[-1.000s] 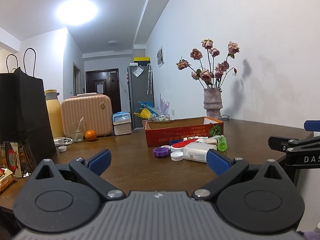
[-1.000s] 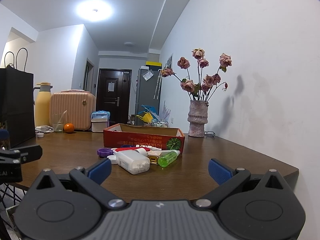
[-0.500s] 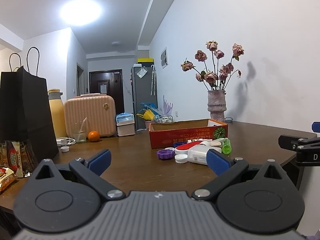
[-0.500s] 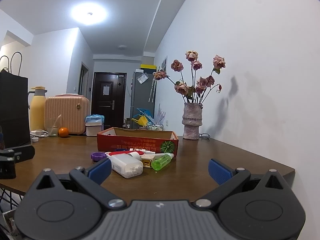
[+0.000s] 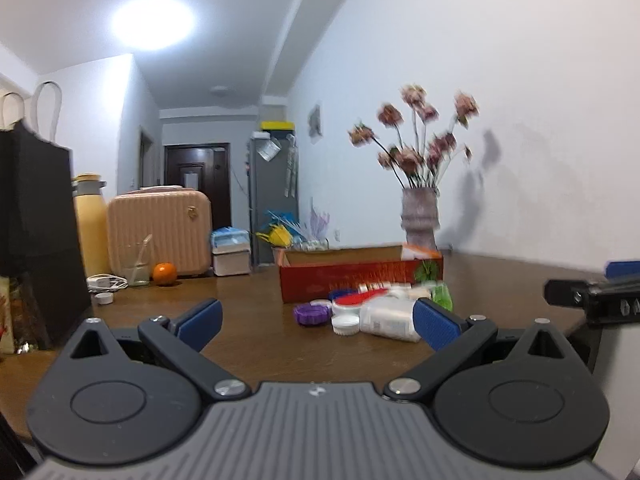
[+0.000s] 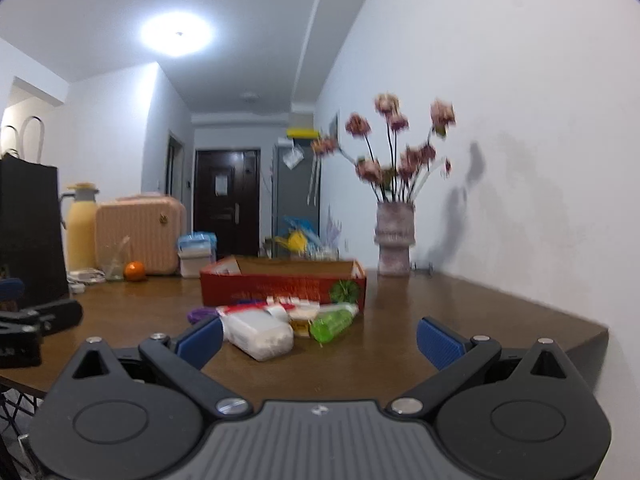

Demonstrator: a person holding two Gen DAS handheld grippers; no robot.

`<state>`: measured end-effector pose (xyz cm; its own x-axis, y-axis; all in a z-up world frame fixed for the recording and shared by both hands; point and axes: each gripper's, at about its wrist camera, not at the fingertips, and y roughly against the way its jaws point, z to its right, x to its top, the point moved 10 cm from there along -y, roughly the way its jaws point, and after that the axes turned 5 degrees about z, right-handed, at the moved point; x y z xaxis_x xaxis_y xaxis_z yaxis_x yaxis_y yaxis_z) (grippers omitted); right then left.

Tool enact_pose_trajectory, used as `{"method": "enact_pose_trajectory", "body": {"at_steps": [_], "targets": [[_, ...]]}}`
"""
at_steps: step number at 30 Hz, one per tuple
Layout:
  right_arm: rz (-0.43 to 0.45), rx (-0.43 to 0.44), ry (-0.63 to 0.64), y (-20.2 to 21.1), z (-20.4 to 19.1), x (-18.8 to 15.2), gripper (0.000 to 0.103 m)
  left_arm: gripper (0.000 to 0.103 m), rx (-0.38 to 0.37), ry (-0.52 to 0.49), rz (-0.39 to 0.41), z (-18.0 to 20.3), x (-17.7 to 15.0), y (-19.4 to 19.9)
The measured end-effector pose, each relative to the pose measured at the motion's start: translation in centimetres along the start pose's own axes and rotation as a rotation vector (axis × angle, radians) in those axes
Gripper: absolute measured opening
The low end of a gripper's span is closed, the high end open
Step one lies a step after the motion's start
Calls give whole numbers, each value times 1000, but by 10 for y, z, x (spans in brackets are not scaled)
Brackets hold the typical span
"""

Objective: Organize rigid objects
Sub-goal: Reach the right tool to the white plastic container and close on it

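A cardboard box [image 6: 282, 288] sits mid-table [image 6: 460, 320], with a bottle [image 6: 260, 332], a smaller bottle [image 6: 332, 322] and a cap [image 5: 312, 314] lying just before it. A vase [image 6: 394, 240] stands behind to the right; a suitcase [image 6: 140, 236], thermos [image 6: 82, 226] and orange [image 6: 134, 271] stand far left.

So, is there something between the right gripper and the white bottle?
Nothing visible: only bare table lies between the open right gripper and the white bottle.

Both my wrist cameras sit low at the table [image 5: 256, 332] edge, facing the red box [image 6: 280, 286]; they share it.
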<state>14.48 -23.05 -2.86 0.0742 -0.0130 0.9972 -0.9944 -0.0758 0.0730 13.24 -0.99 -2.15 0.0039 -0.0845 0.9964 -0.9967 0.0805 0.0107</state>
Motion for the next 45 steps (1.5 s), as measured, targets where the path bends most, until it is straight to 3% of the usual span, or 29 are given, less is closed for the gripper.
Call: {"method": "enact_pose_trajectory", "body": {"at_steps": [2, 5, 8, 11, 14, 19, 24, 27, 30, 33, 36, 41, 45], "targets": [[-57, 22, -39, -19, 4, -10, 94, 103, -38, -43, -28, 7, -6, -16], [-135, 60, -98, -49, 5, -24, 80, 103, -40, 13, -75, 5, -10, -41], [-151, 88, -146, -74, 2, -31, 67, 103, -68, 48, -118, 4, -7, -71], [-170, 119, -180, -99, -4, -31, 58, 103, -89, 45, -115, 5, -1, -102], [-206, 152, -219, -127, -12, -29, 58, 103, -150, 49, -129, 12, 3, -137], [-257, 208, -264, -170, -24, -30, 54, 71, -231, 76, -212, 25, -7, -199], [-322, 240, -304, -197, -31, -45, 41, 66, -301, 135, -308, 32, -19, -245], [-336, 264, -353, -203, -32, -51, 40, 64, -336, 102, -348, 43, -25, -256], [-325, 279, -379, -209, -29, -53, 40, 46, -383, 126, -406, 54, -32, -259], [-324, 292, -420, -213, -22, -55, 37, 42, -397, 156, -409, 60, -32, -256], [-320, 280, -441, -213, -13, -55, 37, 41, -396, 212, -418, 62, -31, -251], [-310, 240, -455, -211, 1, -54, 37, 43, -278, 195, -425, 52, -36, -255], [-316, 249, -455, -212, 2, -54, 37, 45, -284, 215, -453, 56, -42, -255]]}}
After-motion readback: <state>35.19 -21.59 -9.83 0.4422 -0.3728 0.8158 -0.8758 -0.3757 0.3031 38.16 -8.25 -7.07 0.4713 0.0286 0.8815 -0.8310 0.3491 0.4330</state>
